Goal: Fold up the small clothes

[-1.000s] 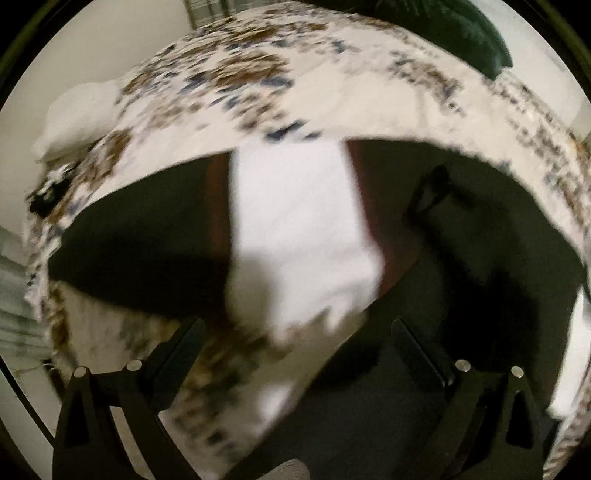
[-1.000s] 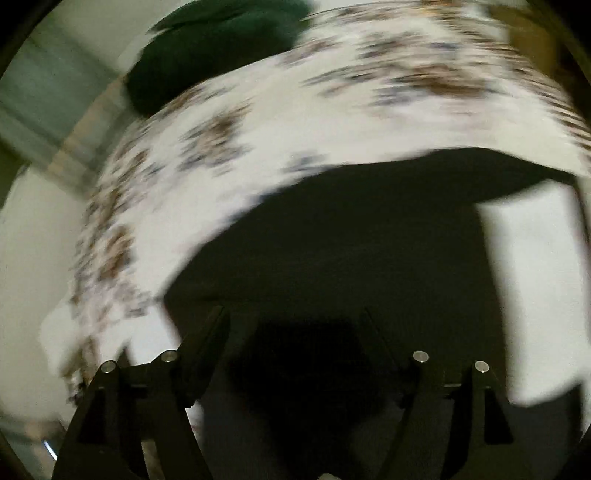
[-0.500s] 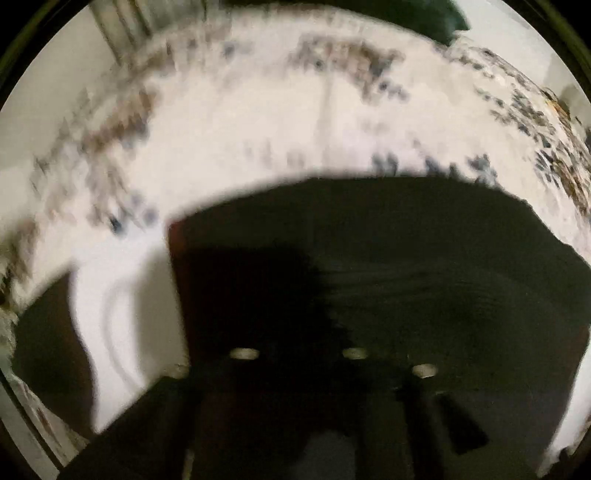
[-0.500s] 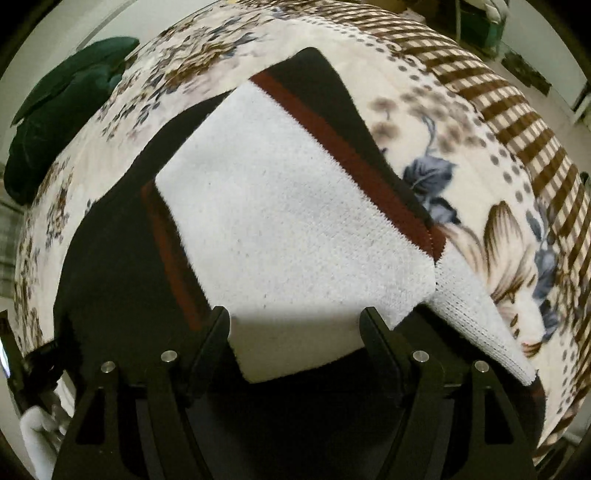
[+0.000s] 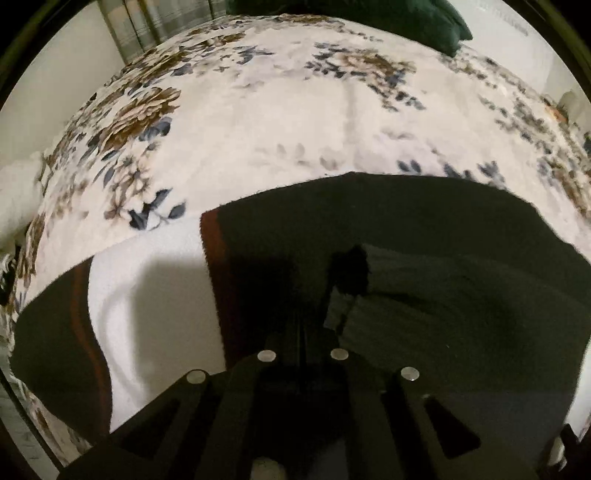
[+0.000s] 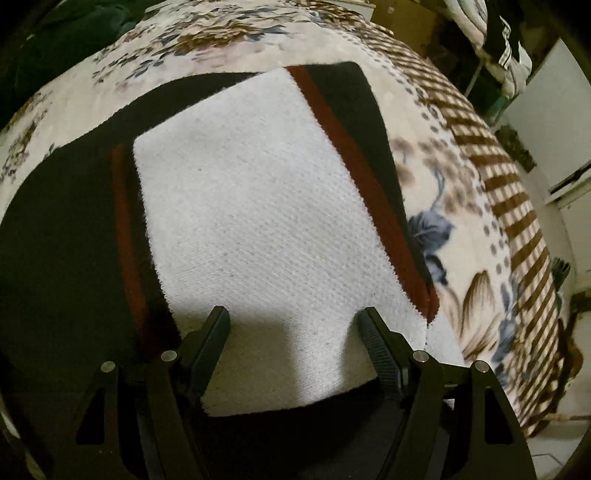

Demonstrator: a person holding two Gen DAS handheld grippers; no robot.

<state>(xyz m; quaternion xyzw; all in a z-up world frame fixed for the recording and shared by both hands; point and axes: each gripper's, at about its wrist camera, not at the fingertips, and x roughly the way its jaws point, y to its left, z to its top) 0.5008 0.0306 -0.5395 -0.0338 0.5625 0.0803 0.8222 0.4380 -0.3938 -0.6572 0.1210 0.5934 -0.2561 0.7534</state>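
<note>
A small knit garment, black with a white panel and dark red stripes, lies on a floral bedspread. In the right wrist view its white panel fills the middle, with a red stripe on its right side. My right gripper is open just above the near edge of the white panel. In the left wrist view the garment's black part spreads ahead and the white panel lies at the left. My left gripper is shut, its jaws together low over the black fabric; whether it pinches the cloth is hidden in the dark.
The floral bedspread stretches far ahead. A dark green cushion lies at the far end. The bed's striped edge drops off at the right, with white furniture and hanging clothes beyond it.
My left gripper has gone from open to shut and shifted right over the black part. My right gripper has moved right and now hovers open over the white panel.
</note>
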